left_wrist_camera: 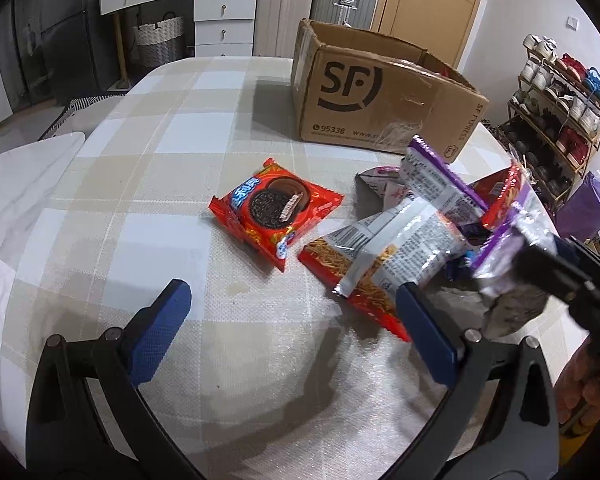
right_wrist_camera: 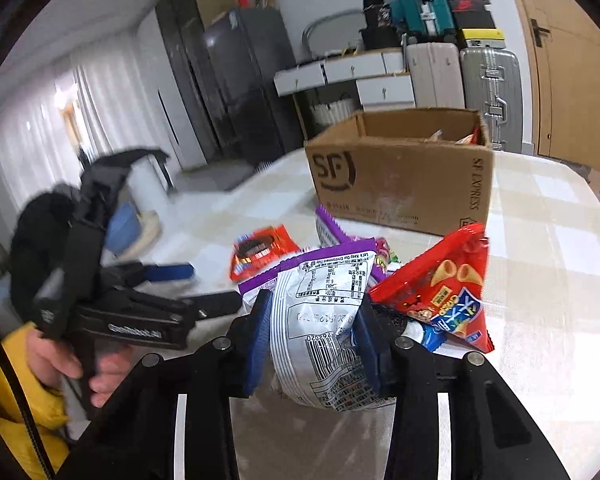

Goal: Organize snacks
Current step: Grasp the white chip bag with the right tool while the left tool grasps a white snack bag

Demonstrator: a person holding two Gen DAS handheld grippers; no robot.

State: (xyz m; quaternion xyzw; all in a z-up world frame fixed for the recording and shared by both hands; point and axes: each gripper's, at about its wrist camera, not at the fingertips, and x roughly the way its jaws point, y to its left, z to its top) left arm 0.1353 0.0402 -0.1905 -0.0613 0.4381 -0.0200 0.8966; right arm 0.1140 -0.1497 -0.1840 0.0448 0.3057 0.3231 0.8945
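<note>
My right gripper point(right_wrist_camera: 314, 332) is shut on a silver and purple snack bag point(right_wrist_camera: 320, 320), held above the table; that bag also shows at the right of the left wrist view point(left_wrist_camera: 512, 240). My left gripper point(left_wrist_camera: 292, 320) is open and empty, low over the table in front of a red cookie packet point(left_wrist_camera: 274, 210). A pile of snack bags point(left_wrist_camera: 404, 236) lies right of it, with a red stick-snack bag point(left_wrist_camera: 340, 272) underneath. A red cone-snack bag point(right_wrist_camera: 444, 288) lies right of the held bag. The open SF cardboard box point(left_wrist_camera: 380, 96) stands behind, with snacks inside point(right_wrist_camera: 466, 136).
The checked tablecloth point(left_wrist_camera: 180, 160) covers a rounded table. A shoe rack point(left_wrist_camera: 556, 112) stands to the right, drawers and suitcases point(left_wrist_camera: 340, 0) behind. The left hand-held gripper body point(right_wrist_camera: 112, 280) sits left of the right gripper.
</note>
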